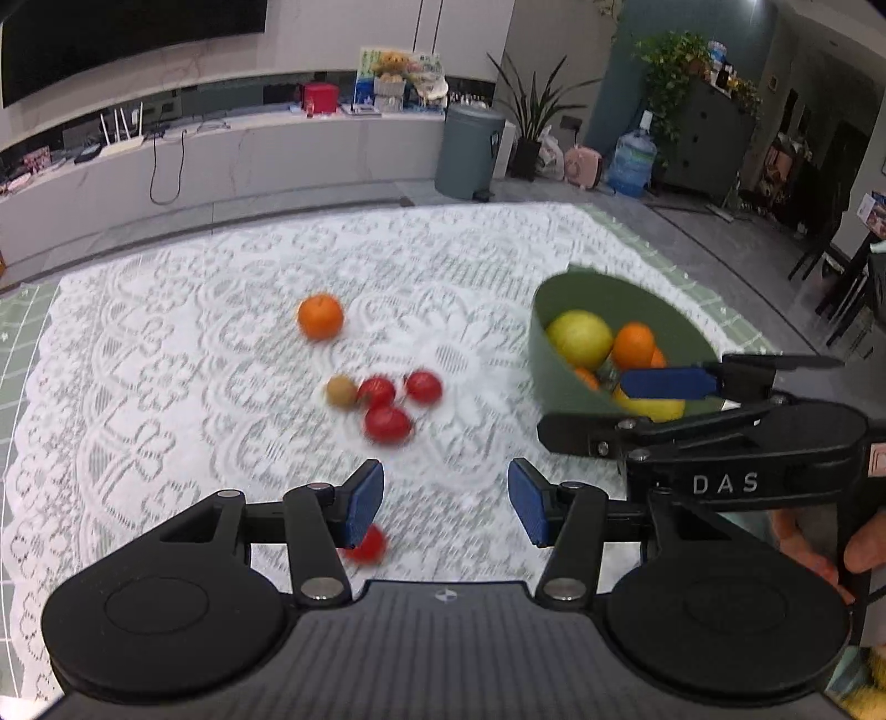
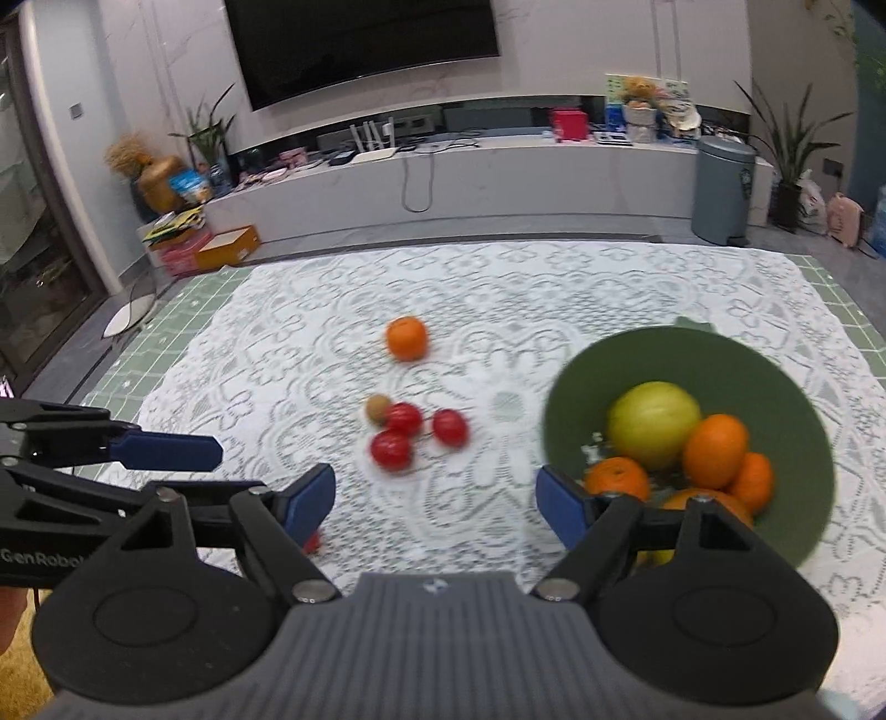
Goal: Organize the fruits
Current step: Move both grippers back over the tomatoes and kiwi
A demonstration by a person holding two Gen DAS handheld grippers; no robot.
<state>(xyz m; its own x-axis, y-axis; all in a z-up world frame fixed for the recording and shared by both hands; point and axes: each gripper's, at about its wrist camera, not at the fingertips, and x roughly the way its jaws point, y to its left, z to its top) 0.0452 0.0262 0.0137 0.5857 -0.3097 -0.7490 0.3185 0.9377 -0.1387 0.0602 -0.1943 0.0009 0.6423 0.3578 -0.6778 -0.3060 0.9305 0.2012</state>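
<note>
Your left hand-held gripper [image 1: 446, 501] hangs low over the worktop [image 1: 166, 421] w/ jaws apart, nothing between the blue pads; one small red fruit [image 1: 368, 545] lies on the cloth just under its left finger. Your right hand-held gripper [image 2: 437, 498] sits alongside, jaws spread wide & empty, its right finger over the near rim of the green bowl [image 2: 786, 387].

White lace cloth [image 2: 498, 288] covers most of the worktop, a green grid mat [image 2: 183, 310] showing at its edges. Mid-cloth: three red fruits [image 2: 393, 450] clustered w/ a small brown one [image 2: 378, 410] touching the group; a lone orange [image 2: 407, 338] lies farther back, apart. The bowl, right of the cluster, holds a yellow-green fruit [image 2: 653, 423] & several oranges [image 2: 714, 451].

Beyond the worktop: grey floor, a grey pedal bin [image 2: 722, 191], a long white low cabinet [image 2: 498, 183] w/ a router, a red box & clutter, potted plants at both ends, a dark TV screen [image 2: 360, 44] on the wall. Boxes sit on the floor far left.
</note>
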